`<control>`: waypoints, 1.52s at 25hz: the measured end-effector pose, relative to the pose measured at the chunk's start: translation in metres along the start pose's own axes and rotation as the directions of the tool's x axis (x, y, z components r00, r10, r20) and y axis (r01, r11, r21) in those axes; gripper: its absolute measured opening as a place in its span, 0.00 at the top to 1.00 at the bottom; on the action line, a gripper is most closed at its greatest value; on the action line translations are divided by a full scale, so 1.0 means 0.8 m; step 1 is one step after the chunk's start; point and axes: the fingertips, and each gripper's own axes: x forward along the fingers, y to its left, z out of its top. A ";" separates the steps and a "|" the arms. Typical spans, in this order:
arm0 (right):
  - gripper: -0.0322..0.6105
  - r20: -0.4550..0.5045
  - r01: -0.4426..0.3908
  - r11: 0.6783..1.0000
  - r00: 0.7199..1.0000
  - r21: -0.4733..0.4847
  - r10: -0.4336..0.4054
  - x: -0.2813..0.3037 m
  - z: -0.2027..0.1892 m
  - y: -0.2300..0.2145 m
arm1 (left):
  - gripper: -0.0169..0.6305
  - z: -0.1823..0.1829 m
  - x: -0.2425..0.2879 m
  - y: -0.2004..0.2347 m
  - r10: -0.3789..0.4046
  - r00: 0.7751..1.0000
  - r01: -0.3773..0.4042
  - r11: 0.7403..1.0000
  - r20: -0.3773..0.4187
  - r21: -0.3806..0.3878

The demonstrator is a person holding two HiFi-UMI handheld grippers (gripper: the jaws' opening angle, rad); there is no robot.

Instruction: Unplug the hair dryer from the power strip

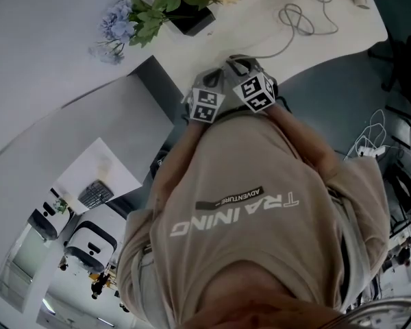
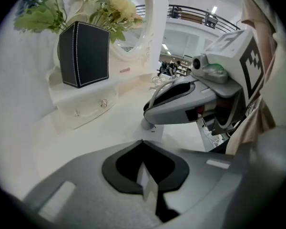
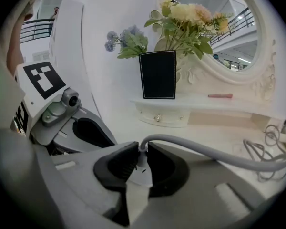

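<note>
One small white plug [image 3: 142,159] sits pinched between the jaws of the right gripper [image 3: 142,150]. Its grey cable [image 3: 214,154] arches away to the right toward loose loops on the white vanity top [image 3: 214,128]. No socket shows around the plug, so it looks already free of the power strip, which I cannot make out in any view; the hair dryer is out of sight too. Gripping the plug rather than the cord makes sense, since a pull there spares the cable. Just to the left, the left gripper [image 2: 142,141] has its jaws together on nothing, probably idle or ready to steady the strip. Farther back stand a black flower box [image 3: 157,74] and an oval mirror [image 3: 238,46]
</note>
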 end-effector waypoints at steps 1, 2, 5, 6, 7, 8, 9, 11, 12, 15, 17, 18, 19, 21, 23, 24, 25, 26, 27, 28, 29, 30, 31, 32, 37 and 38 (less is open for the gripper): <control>0.85 -0.001 0.001 1.000 1.000 0.004 -0.001 0.000 0.000 0.000 | 0.97 0.000 0.000 0.000 -0.002 1.000 0.002 1.000 0.001 -0.001; 0.85 0.001 0.002 1.000 1.000 0.006 -0.002 0.000 0.000 0.000 | 0.97 -0.001 0.000 0.000 -0.004 1.000 0.004 1.000 0.001 -0.002; 0.85 0.040 0.010 1.000 0.999 0.000 -0.010 -0.007 0.010 0.001 | 0.97 -0.001 -0.001 0.000 -0.011 1.000 0.011 1.000 -0.002 -0.010; 0.85 0.066 0.015 1.000 0.998 -0.010 -0.015 -0.012 0.017 0.000 | 0.97 0.000 0.000 0.001 -0.015 1.000 0.015 1.000 -0.002 -0.013; 0.85 0.087 0.021 1.000 0.996 -0.020 -0.020 -0.016 0.024 -0.002 | 0.97 0.001 0.001 0.002 -0.019 1.000 0.019 1.000 -0.001 -0.015; 0.85 0.101 0.025 0.999 0.995 -0.025 -0.022 -0.019 0.031 -0.003 | 0.97 0.002 0.001 0.003 -0.021 1.000 0.021 1.000 0.000 -0.016; 0.85 0.113 0.023 1.000 0.993 -0.019 -0.020 -0.022 0.037 -0.004 | 0.97 0.002 0.001 0.003 -0.021 1.000 0.021 1.000 0.001 -0.015; 0.85 0.134 0.003 1.000 0.991 0.013 -0.004 -0.027 0.045 -0.004 | 0.97 0.000 0.001 0.003 -0.017 1.000 0.017 1.000 -0.001 -0.018; 0.85 0.143 -0.011 1.000 0.990 0.025 0.007 -0.030 0.049 -0.004 | 0.97 0.000 0.001 0.003 -0.016 1.000 0.016 1.000 -0.002 -0.026; 0.84 0.175 -0.045 0.999 0.984 0.031 0.039 -0.045 0.062 0.000 | 0.97 0.005 -0.003 0.007 -0.029 0.999 0.030 0.998 0.012 -0.060; 0.84 0.196 -0.049 0.999 0.980 0.014 0.045 -0.058 0.068 0.003 | 0.97 0.011 -0.011 0.009 -0.035 0.998 0.039 0.996 0.055 -0.080; 0.84 0.208 -0.049 0.999 0.977 0.007 0.046 -0.064 0.071 0.003 | 0.97 0.016 -0.016 0.012 -0.030 0.996 0.037 0.995 0.083 -0.089; 0.84 0.222 -0.051 0.999 0.974 0.003 0.049 -0.070 0.075 0.004 | 0.97 0.024 -0.024 0.015 -0.019 0.994 0.030 0.995 0.110 -0.096; 0.84 0.245 -0.057 0.998 0.968 -0.008 0.057 -0.081 0.082 0.005 | 0.97 0.043 -0.045 0.017 0.005 0.986 0.014 0.994 0.165 -0.108; 0.84 0.264 -0.063 0.998 0.962 -0.017 0.065 -0.091 0.087 0.009 | 0.97 0.060 -0.070 0.018 0.026 0.975 0.000 0.993 0.219 -0.117; 0.84 0.274 -0.066 0.998 0.959 -0.018 0.068 -0.095 0.090 0.010 | 0.97 0.067 -0.082 0.020 0.039 0.969 -0.010 0.993 0.244 -0.120; 0.84 0.283 -0.067 0.998 0.957 -0.023 0.070 -0.098 0.094 0.012 | 0.97 0.072 -0.093 0.022 0.051 0.962 -0.019 0.992 0.268 -0.123; 0.84 0.291 -0.064 0.997 0.954 -0.032 0.070 -0.101 0.097 0.014 | 0.97 0.076 -0.104 0.024 0.063 0.955 -0.027 0.992 0.290 -0.126; 0.84 0.298 -0.059 0.997 0.952 -0.043 0.069 -0.104 0.100 0.016 | 0.97 0.079 -0.114 0.027 0.073 0.948 -0.034 0.991 0.310 -0.130; 0.84 0.304 -0.053 0.997 0.950 -0.053 0.067 -0.106 0.103 0.017 | 0.97 0.083 -0.124 0.029 0.083 0.941 -0.040 0.990 0.329 -0.135; 0.84 0.309 -0.046 0.997 0.949 -0.061 0.063 -0.108 0.106 0.018 | 0.97 0.086 -0.132 0.032 0.093 0.933 -0.046 0.989 0.347 -0.140; 0.84 0.312 -0.040 0.997 0.948 -0.068 0.059 -0.109 0.108 0.019 | 0.97 0.088 -0.140 0.035 0.101 0.926 -0.051 0.988 0.364 -0.145; 0.84 0.314 -0.035 0.997 0.948 -0.069 0.055 -0.111 0.109 0.020 | 0.97 0.090 -0.146 0.037 0.109 0.919 -0.057 0.987 0.378 -0.148; 0.84 0.315 -0.032 0.997 0.948 -0.068 0.052 -0.113 0.109 0.022 | 0.97 0.090 -0.153 0.038 0.116 0.914 -0.062 0.987 0.388 -0.149; 0.84 0.331 -0.004 0.997 0.943 -0.071 0.028 -0.120 0.109 0.022 | 0.97 0.096 -0.170 0.039 0.130 0.894 -0.080 0.988 0.429 -0.133; 0.84 0.339 0.001 0.998 0.941 -0.069 0.023 -0.121 0.111 0.020 | 0.97 0.097 -0.171 0.040 0.129 0.890 -0.077 0.988 0.437 -0.134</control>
